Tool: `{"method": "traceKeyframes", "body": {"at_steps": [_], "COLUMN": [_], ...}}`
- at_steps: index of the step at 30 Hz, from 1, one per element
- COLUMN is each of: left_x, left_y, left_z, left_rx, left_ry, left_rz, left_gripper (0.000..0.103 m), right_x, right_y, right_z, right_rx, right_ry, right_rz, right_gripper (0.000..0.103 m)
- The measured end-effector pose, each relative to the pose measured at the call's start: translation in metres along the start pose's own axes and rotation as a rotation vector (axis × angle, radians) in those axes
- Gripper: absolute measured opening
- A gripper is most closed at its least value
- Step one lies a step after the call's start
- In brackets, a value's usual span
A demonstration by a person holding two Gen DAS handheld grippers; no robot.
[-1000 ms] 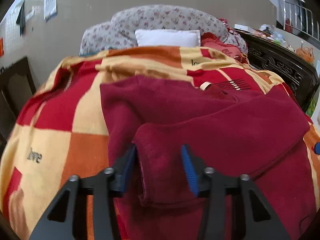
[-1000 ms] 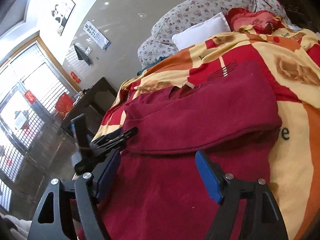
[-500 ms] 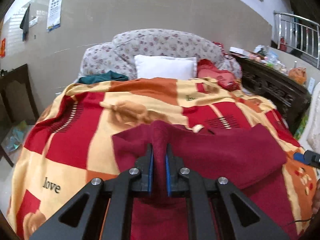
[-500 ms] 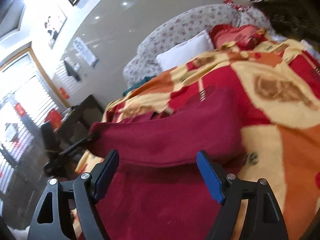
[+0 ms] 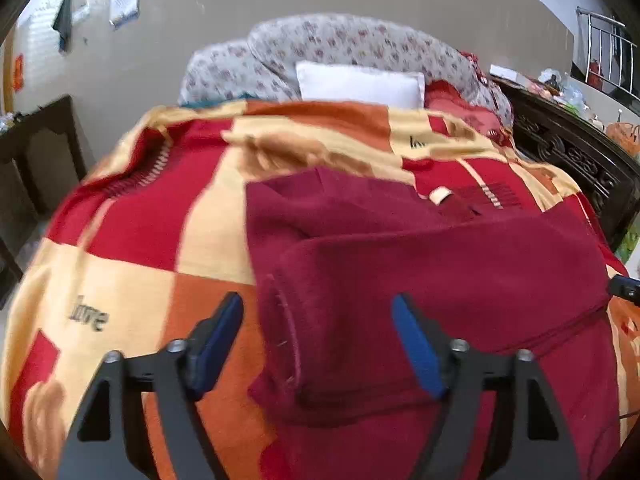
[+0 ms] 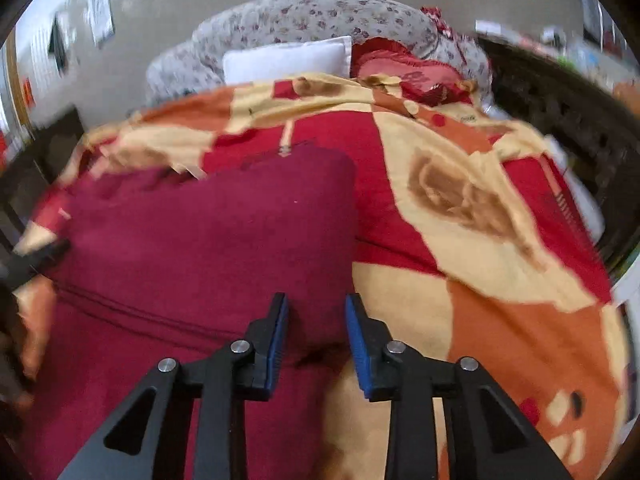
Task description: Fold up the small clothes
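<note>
A maroon fleece garment lies on the checked blanket, its upper part folded down over the lower. My left gripper hangs over the garment's left folded edge. Its jaws are opening wide, and the fabric lies loose between them with neither pad touching it. In the right wrist view the garment fills the left half. My right gripper sits at the fold's lower right corner. Its jaws are closing, with fabric in the narrow gap and no visible pinch. The left gripper's tip shows at the far left.
The bed carries a white pillow, a floral bolster and a red cushion at its head. Dark carved furniture stands along the right side. A dark cabinet stands at the left, and blanket spreads on both sides of the garment.
My left gripper was shut on a raised fold of the garment; now it stands wide and the fold lies flat. My right gripper swung toward the garment's right corner and its jaws narrowed.
</note>
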State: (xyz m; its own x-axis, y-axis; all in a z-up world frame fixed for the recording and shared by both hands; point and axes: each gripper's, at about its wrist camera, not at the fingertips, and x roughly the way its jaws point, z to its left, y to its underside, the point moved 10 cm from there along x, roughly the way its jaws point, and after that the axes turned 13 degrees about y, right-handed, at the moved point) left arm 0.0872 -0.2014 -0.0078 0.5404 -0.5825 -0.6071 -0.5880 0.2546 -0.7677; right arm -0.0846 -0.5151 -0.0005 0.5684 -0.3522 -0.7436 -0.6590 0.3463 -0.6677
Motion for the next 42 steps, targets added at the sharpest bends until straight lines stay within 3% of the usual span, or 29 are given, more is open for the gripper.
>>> {"method": "traceKeyframes", "body": {"at_steps": [5, 7, 8, 9, 13, 19, 25, 29, 35, 37, 39, 42], "left_x": [-0.007, -0.009, -0.011, -0.016, -0.031, -0.052, -0.078, -0.09, -0.103, -0.106, -0.108, -0.115], "left_y": [0.014, 0.024, 0.028, 0.033, 0.047, 0.063, 0.082, 0.106, 0.145, 0.155, 0.164, 0.174], "left_z": [0.004, 0.006, 0.007, 0.01, 0.015, 0.008, -0.011, -0.013, -0.012, -0.01, -0.011, -0.011], "left_rx": [-0.033, -0.032, -0.031, -0.029, -0.028, -0.031, 0.0, -0.046, -0.111, -0.114, -0.112, -0.118], "left_ry": [-0.004, -0.021, -0.032, -0.052, -0.096, -0.112, -0.096, -0.06, -0.034, -0.045, -0.047, -0.038], "left_rz": [0.025, 0.049, 0.053, 0.054, 0.053, 0.049, 0.054, 0.09, 0.136, 0.15, 0.169, 0.186], "left_gripper": [0.078, 0.078, 0.078, 0.078, 0.079, 0.081, 0.087, 0.088, 0.089, 0.089, 0.089, 0.089], "right_x": [-0.015, 0.006, 0.013, 0.018, 0.009, -0.04, -0.072, -0.084, -0.071, -0.072, -0.075, -0.083], "right_y": [0.008, 0.017, 0.018, 0.018, 0.024, 0.057, 0.106, 0.127, 0.163, 0.165, 0.17, 0.172], "right_z": [0.021, 0.019, 0.014, 0.006, -0.01, -0.001, 0.006, -0.004, -0.001, 0.002, -0.001, -0.015], "right_rx": [-0.062, -0.135, -0.13, -0.089, 0.027, 0.031, -0.002, 0.03, 0.063, 0.037, -0.006, 0.021], "right_ry": [-0.024, 0.076, 0.105, 0.104, 0.012, -0.102, -0.165, -0.173, -0.195, -0.186, -0.144, -0.11], "right_rz": [-0.025, 0.016, 0.023, 0.027, 0.057, 0.079, 0.16, 0.171, 0.221, 0.17, 0.148, 0.166], "right_gripper": [0.035, 0.035, 0.043, 0.06, 0.061, 0.061, 0.075, 0.087, 0.086, 0.082, 0.071, 0.07]}}
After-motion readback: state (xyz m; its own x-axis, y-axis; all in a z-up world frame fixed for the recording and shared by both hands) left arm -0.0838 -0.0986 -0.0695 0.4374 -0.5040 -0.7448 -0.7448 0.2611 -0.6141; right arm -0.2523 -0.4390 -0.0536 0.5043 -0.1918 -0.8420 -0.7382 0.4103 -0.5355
